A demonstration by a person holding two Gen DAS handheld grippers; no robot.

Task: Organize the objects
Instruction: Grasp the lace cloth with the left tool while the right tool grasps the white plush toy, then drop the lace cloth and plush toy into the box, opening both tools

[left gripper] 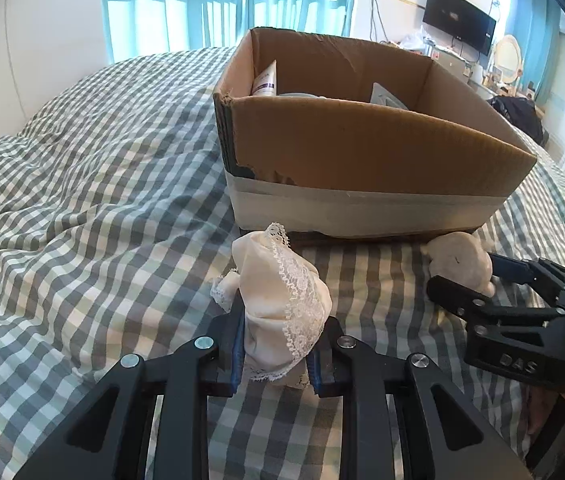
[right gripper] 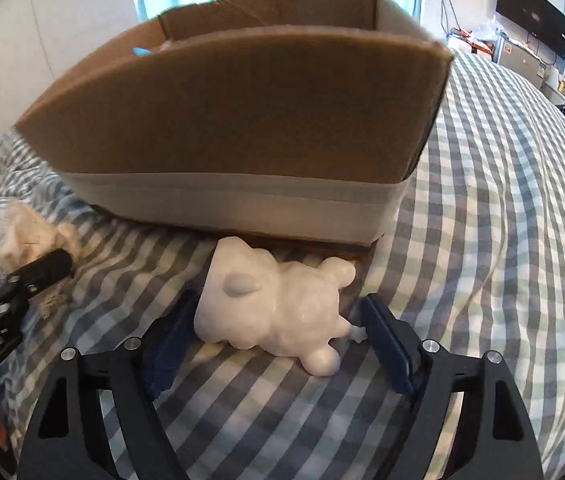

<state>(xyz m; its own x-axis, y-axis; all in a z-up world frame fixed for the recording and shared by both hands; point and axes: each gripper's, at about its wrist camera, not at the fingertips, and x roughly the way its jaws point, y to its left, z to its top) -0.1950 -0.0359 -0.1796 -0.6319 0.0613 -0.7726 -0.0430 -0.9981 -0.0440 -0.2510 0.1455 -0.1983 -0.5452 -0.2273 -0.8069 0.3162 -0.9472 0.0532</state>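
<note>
My left gripper (left gripper: 276,354) is shut on a cream lace-trimmed cloth (left gripper: 282,300), bunched upright between the fingers, just in front of an open cardboard box (left gripper: 362,140) on the bed. My right gripper (right gripper: 278,340) is open around a white plush animal toy (right gripper: 274,304) that lies on the bedspread in front of the box (right gripper: 242,112); the fingers stand on either side of it, apart from it. The right gripper also shows in the left wrist view (left gripper: 478,280) around the toy (left gripper: 460,260). The left gripper and cloth (right gripper: 26,240) show at the left of the right wrist view.
The box holds a white tube (left gripper: 266,80) and other items, partly hidden. The green-and-white checked bedspread (left gripper: 82,200) covers the bed. A television (left gripper: 458,28), a mirror and furniture stand at the back right. Windows with teal curtains (left gripper: 202,0) are behind.
</note>
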